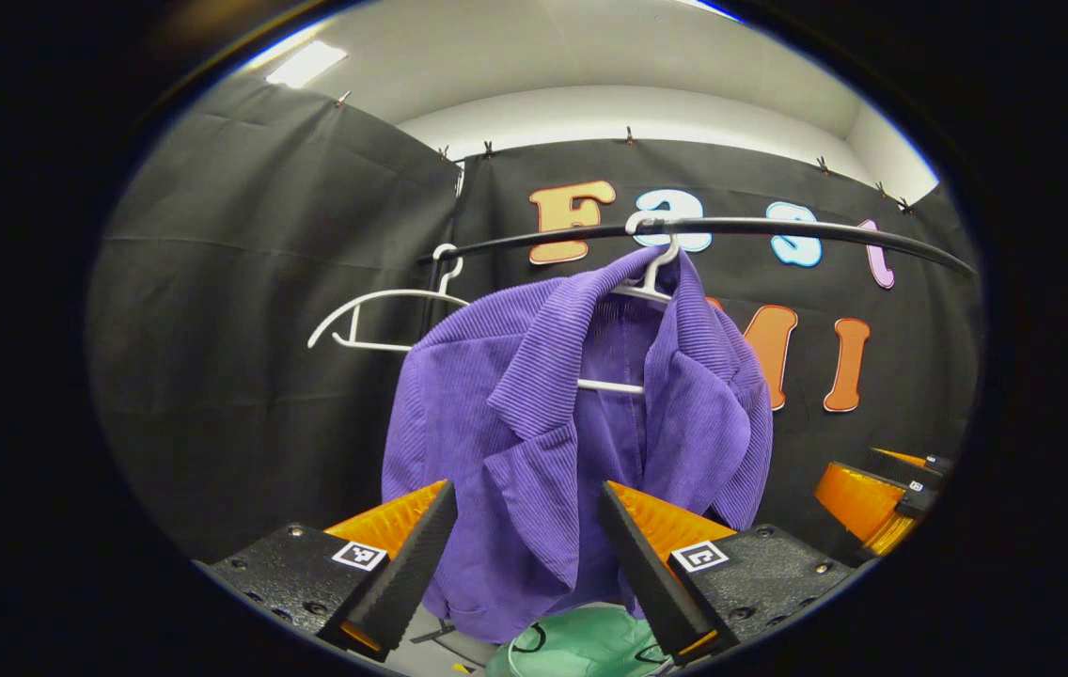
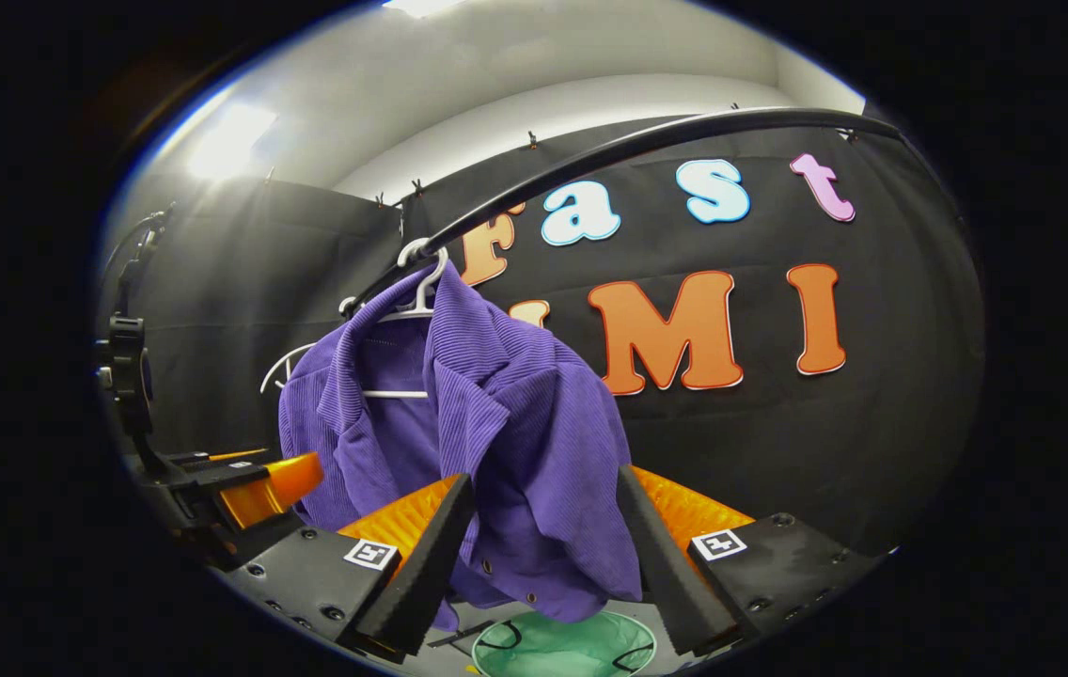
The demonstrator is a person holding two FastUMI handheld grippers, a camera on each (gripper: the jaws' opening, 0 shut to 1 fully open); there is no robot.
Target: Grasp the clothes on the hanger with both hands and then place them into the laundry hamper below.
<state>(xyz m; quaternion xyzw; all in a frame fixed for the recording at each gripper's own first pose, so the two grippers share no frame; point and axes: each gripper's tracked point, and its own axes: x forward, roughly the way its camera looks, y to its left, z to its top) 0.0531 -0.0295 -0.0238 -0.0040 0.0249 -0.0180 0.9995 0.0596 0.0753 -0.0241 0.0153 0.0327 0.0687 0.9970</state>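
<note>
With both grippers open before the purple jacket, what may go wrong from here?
1. The purple jacket hangs on a white hanger hooked over the black rail; pulling downward may drag the hanger off too.
2. The green hamper shows just partly beneath the hem, so a released jacket might catch its rim.
3. An empty hanger hangs nearby and may snag.

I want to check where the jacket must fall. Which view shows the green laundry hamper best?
The right gripper view: the laundry hamper shows its round rim and both handles under the purple jacket. In the left gripper view the hamper is partly hidden by that gripper's finger.
</note>
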